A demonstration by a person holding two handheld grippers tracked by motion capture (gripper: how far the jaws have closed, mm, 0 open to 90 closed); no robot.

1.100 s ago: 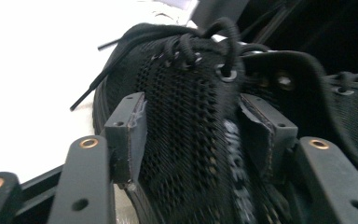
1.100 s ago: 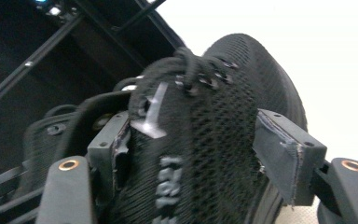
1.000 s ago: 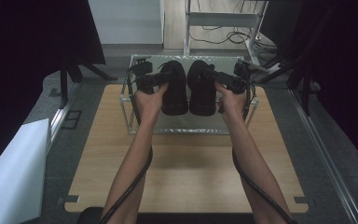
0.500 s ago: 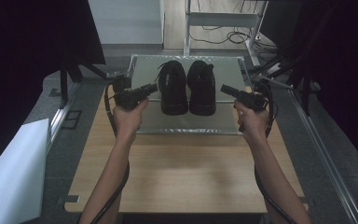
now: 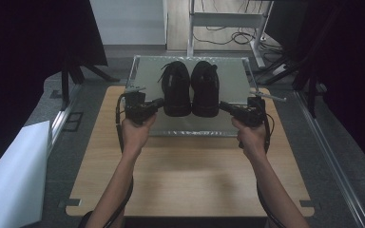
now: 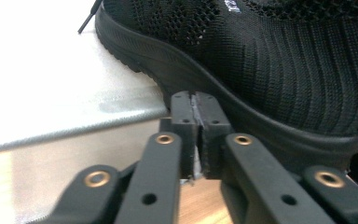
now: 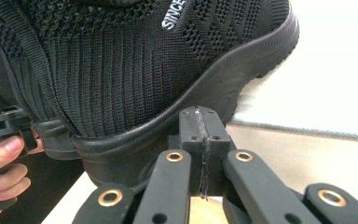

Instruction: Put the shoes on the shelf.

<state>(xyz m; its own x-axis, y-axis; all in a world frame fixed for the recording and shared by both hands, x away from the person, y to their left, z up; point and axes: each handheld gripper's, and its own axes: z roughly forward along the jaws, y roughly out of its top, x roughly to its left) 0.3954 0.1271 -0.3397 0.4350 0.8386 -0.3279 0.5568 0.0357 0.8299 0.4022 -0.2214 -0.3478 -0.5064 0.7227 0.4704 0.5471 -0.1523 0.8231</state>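
2 black shoes point(image 5: 190, 89) between both grippers, heels overhanging tray point(image 5: 228, 78) near edge. Left gripper point(image 5: 160, 103), right gripper point(image 5: 222, 105): jaws pressed together, empty. Bare tabletop point(image 5: 190, 171) behind them.

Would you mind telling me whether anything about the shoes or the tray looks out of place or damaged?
Nothing stands out. The two black shoes sit upright, side by side and parallel on the metal tray, with no visible damage. The left gripper and right gripper are shut and empty, near the heels.
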